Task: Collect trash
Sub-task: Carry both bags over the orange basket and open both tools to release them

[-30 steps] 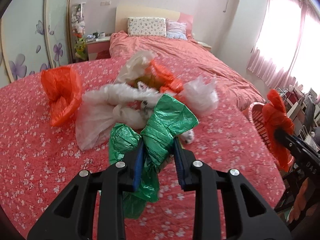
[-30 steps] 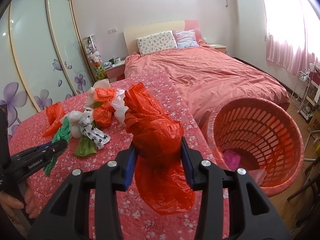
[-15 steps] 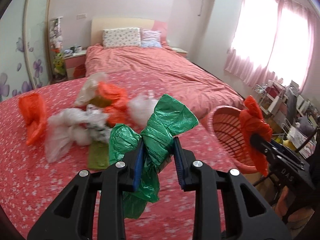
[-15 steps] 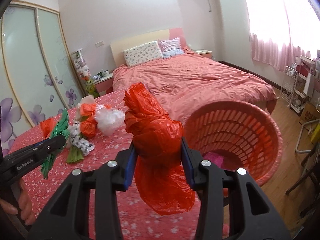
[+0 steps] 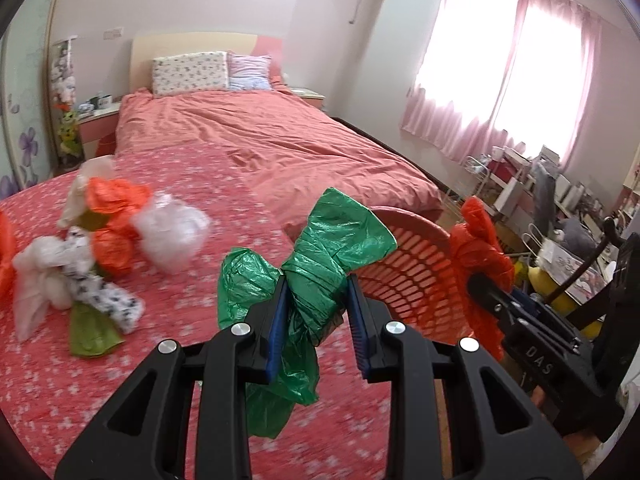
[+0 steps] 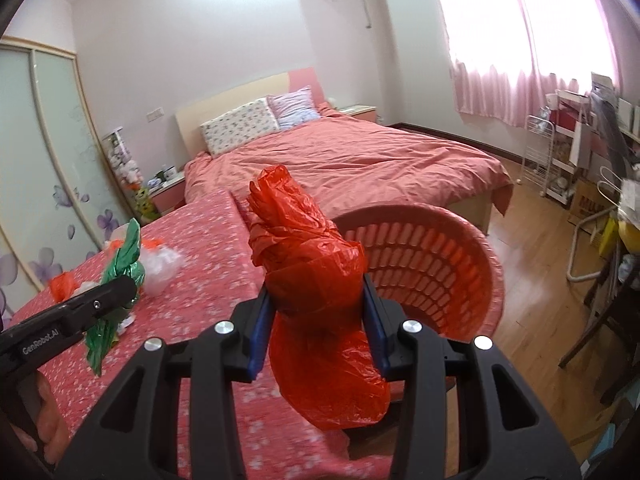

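Note:
My left gripper (image 5: 316, 300) is shut on a crumpled green plastic bag (image 5: 320, 264) and holds it above the floral red cover, just left of the orange plastic basket (image 5: 412, 276). My right gripper (image 6: 318, 300) is shut on a red plastic bag (image 6: 316, 280) and holds it in front of the basket (image 6: 440, 264), near its rim. The right gripper with the red bag also shows in the left wrist view (image 5: 480, 248). The left gripper with the green bag also shows in the right wrist view (image 6: 120, 272). The basket's inside is mostly hidden.
A pile of white, orange and olive bags (image 5: 104, 248) lies on the floral red cover (image 5: 180, 360) to the left. A bed with pink bedding (image 5: 260, 136) stands behind. Shelves and clutter (image 5: 560, 208) stand at the right on a wooden floor (image 6: 540, 280).
Both grippers have swung right, away from the bag pile and toward the basket, each still holding its bag. The basket now fills more of both views.

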The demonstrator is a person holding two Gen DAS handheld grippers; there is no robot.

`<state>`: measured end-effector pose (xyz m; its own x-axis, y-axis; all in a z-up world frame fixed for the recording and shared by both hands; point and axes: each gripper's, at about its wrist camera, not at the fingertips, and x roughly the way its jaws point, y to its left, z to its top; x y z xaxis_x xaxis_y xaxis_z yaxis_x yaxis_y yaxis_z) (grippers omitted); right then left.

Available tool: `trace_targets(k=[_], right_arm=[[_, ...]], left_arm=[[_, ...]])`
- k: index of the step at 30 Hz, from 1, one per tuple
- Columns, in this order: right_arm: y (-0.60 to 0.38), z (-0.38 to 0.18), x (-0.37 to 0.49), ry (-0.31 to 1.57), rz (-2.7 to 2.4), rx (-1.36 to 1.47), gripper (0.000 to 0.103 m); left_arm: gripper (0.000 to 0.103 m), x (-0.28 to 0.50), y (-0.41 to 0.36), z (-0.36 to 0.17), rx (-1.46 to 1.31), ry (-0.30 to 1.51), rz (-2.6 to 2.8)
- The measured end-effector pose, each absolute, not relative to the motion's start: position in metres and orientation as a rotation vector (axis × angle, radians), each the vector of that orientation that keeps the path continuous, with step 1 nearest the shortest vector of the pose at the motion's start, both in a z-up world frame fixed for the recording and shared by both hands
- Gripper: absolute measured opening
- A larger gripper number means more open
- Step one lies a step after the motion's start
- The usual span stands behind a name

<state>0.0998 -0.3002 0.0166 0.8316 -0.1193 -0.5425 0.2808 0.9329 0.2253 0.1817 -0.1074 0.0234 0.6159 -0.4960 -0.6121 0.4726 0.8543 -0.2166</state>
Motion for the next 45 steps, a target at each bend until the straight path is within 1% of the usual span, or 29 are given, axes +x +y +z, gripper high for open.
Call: trace_targets(k=[9,27,32,35,37,38,39,40,41,44,45], right_arm=[[-0.332,0.007,0.109,0.544,-0.268,0.33,0.041],[-0.37,0.0,0.132,0.511,-0.314,0.365,0.041],[-0.38,-0.005,0.138,0.515,-0.316,0.387,0.043],[-0.386,-0.007,0.142,0.514,-0.312,0.406,0.047],[-0.39,-0.009,0.144,0.518,-0.31,0.414,0.051],[-0.391,-0.009,0.145,0.519,-0.31,0.416,0.052],[-0.392,-0.01,0.146,0.519,-0.311,0.414,0.056],[-0.392,-0.01,0.146,0.518,-0.313,0.41,0.06],[-0.392,-0.01,0.146,0.516,-0.317,0.406,0.061],[-0.391,-0.01,0.144,0.515,-0.326,0.402,0.065],[-0.39,-0.01,0.142,0.514,-0.332,0.395,0.068]], left_arm=[[0.029,0.188,-0.155,0.018,-0.02,0.721,-0.657],[0.029,0.205,-0.211,0.007,-0.008,0.739,-0.747],[0.029,0.211,-0.215,0.0,-0.005,0.762,-0.744],[0.03,0.214,-0.216,-0.004,-0.002,0.778,-0.73],[0.034,0.216,-0.216,-0.006,0.003,0.786,-0.719],[0.039,0.218,-0.216,-0.007,0.003,0.791,-0.711],[0.045,0.218,-0.216,-0.007,0.001,0.794,-0.706],[0.048,0.219,-0.214,-0.008,-0.002,0.797,-0.702],[0.052,0.22,-0.213,-0.009,-0.001,0.797,-0.693],[0.054,0.221,-0.206,-0.011,0.007,0.802,-0.657],[0.055,0.221,-0.202,-0.012,0.008,0.803,-0.643]])
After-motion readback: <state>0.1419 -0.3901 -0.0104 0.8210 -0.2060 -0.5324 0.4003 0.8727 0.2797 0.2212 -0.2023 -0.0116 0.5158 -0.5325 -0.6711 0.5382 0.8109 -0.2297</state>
